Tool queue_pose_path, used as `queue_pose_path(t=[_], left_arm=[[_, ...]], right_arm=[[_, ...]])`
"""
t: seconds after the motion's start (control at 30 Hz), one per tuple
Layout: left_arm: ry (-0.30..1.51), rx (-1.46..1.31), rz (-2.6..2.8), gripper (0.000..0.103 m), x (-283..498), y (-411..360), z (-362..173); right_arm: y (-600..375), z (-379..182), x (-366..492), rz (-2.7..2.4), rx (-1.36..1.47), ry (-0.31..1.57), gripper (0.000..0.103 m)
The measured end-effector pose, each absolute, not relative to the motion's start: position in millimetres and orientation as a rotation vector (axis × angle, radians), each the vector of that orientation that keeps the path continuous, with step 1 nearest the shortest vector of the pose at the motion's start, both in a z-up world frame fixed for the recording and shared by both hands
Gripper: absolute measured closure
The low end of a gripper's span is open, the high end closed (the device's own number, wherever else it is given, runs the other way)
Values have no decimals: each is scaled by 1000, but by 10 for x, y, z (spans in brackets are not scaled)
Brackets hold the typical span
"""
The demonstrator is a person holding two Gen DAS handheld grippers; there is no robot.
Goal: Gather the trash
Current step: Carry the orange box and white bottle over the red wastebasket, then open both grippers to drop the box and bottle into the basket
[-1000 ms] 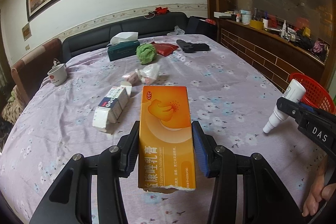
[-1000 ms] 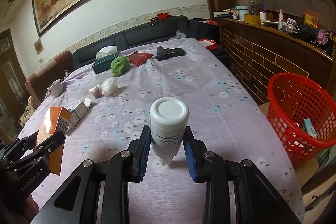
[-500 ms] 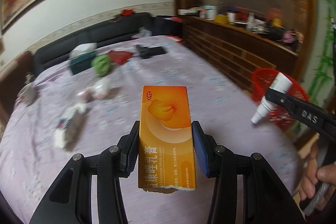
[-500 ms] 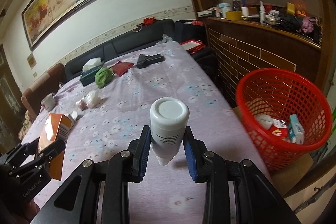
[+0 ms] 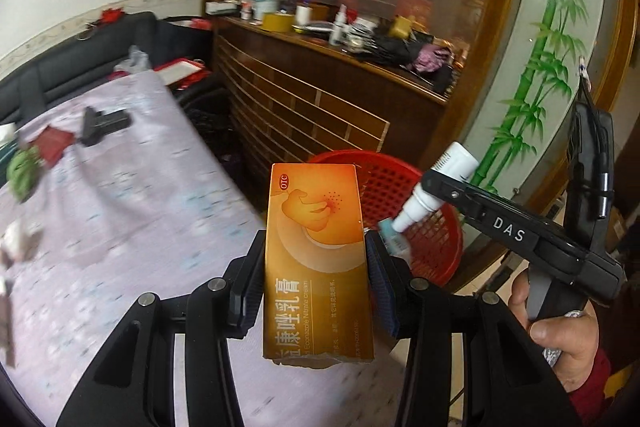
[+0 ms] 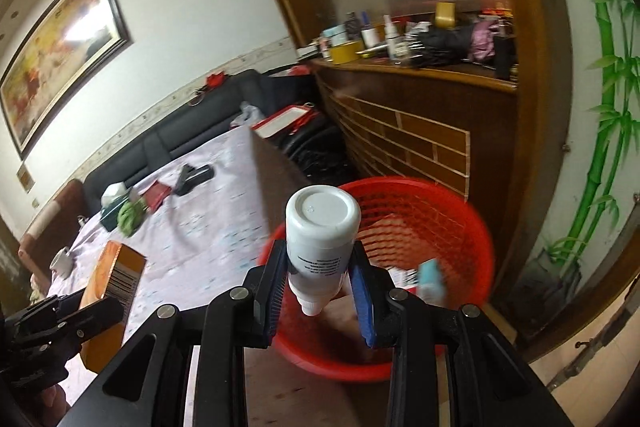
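Observation:
My left gripper (image 5: 316, 279) is shut on an orange medicine box (image 5: 316, 259), held upright over the table's right edge. The red plastic basket (image 5: 400, 187) stands on the floor just beyond the box. My right gripper (image 6: 320, 279) is shut on a white plastic bottle (image 6: 322, 231), nozzle down, above the near rim of the red basket (image 6: 440, 227). The basket holds a few small packets, among them a light blue box (image 6: 432, 279). In the left wrist view the right gripper (image 5: 436, 187) with the bottle (image 5: 440, 183) hovers over the basket. The orange box (image 6: 116, 267) appears at lower left in the right wrist view.
The table with a lilac flowered cloth (image 5: 120, 207) carries a green wad (image 5: 22, 171), a red pouch (image 5: 54, 143), a black object (image 5: 104, 123), and a cup (image 6: 62, 261). A cluttered wooden sideboard (image 5: 320, 95) stands behind the basket. A person's hand (image 5: 560, 327) holds the right gripper.
Both grippers swung right from over the table toward the red basket, keeping hold of the box and the bottle. The basket now lies directly ahead of both.

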State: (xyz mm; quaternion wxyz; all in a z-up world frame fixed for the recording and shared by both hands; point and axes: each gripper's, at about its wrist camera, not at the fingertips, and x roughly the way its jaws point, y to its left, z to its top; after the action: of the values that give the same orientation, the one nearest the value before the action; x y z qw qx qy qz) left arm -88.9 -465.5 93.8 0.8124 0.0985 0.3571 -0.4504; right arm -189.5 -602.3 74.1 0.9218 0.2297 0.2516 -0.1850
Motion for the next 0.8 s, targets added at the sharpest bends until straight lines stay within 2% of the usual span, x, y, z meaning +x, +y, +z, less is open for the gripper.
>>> queue_pose_path(t=[0.13,0.17,0.2,0.23,0.27,0.33,0.37,0.67,0.8], left_arm=[[783,205,-983,57,-772,-5061,818],[790,204,-981,53,-745,-5121,791],[799,201,-978,40,-732,-5167,773],[813,193,-976,36,-703,-5203,743],[824,178,-974,35,-667,-5204,714],[825,179,-960,35,-644,-5151,712],[824,182,-956,35,-638,-5115,718],[826,138,-825,34,-514,-4216,784],[847,113,-756,34,-418,-3785,753]], right_arm=[[-6342,723,-1866,-401,501,531,70],[-6416,717,-1846,-406,504,535,69],[-6479,705,-1825,-408,509,539,69],[-6547,690,-1804,-406,517,548,69],[-6606,669,-1771,-398,524,561,69],[-6708,626,-1706,-384,531,585,54],[-6735,610,-1700,-394,536,588,51],[-6695,653,-1876,-391,544,566,49],[-6368,747,-1824,-315,503,557,41]])
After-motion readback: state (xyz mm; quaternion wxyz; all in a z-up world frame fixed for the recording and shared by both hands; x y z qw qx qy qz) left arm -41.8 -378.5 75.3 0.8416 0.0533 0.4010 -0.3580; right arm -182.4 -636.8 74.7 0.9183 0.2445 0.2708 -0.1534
